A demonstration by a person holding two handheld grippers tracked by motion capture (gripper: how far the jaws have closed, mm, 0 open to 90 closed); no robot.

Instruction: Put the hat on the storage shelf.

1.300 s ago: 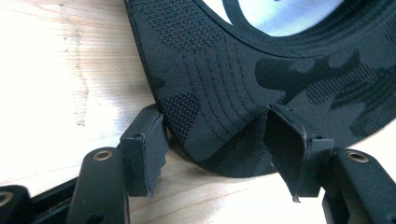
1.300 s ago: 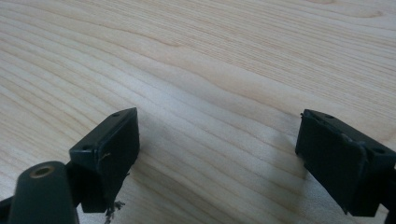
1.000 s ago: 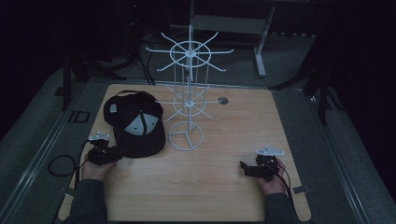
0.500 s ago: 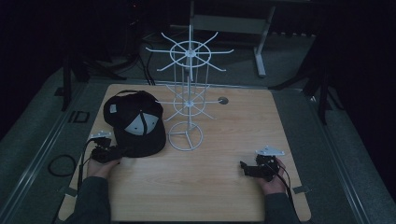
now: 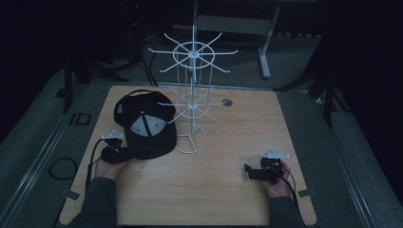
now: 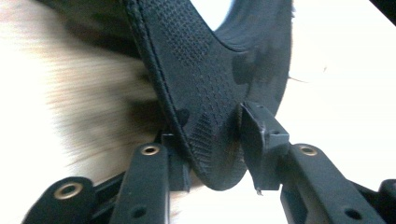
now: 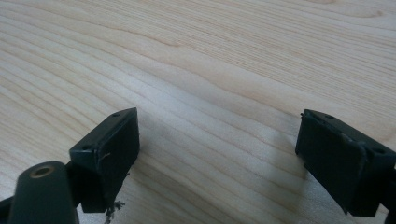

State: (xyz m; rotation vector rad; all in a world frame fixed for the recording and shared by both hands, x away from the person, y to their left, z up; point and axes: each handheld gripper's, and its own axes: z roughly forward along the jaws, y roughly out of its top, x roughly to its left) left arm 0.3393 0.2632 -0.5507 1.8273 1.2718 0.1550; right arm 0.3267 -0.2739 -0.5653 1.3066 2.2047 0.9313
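A black cap (image 5: 145,135) with a pale grey panel lies on the left part of the wooden table (image 5: 237,133). My left gripper (image 5: 122,153) is at the cap's near edge. In the left gripper view its jaws (image 6: 217,142) press on either side of the cap's black stitched rim (image 6: 205,79). A white wire display rack (image 5: 192,102) stands upright just right of the cap. My right gripper (image 5: 250,171) rests low at the front right. Its jaws (image 7: 217,149) are wide open over bare wood with nothing between them.
The rack's round base (image 5: 190,141) touches or nearly touches the cap's right side. A small round hole (image 5: 227,102) sits in the tabletop behind the rack. Dark floor and table legs surround the table; a cable loop (image 5: 62,168) lies off the left edge.
My left gripper has moved a little right, onto the cap's near edge. The right gripper has stayed put.
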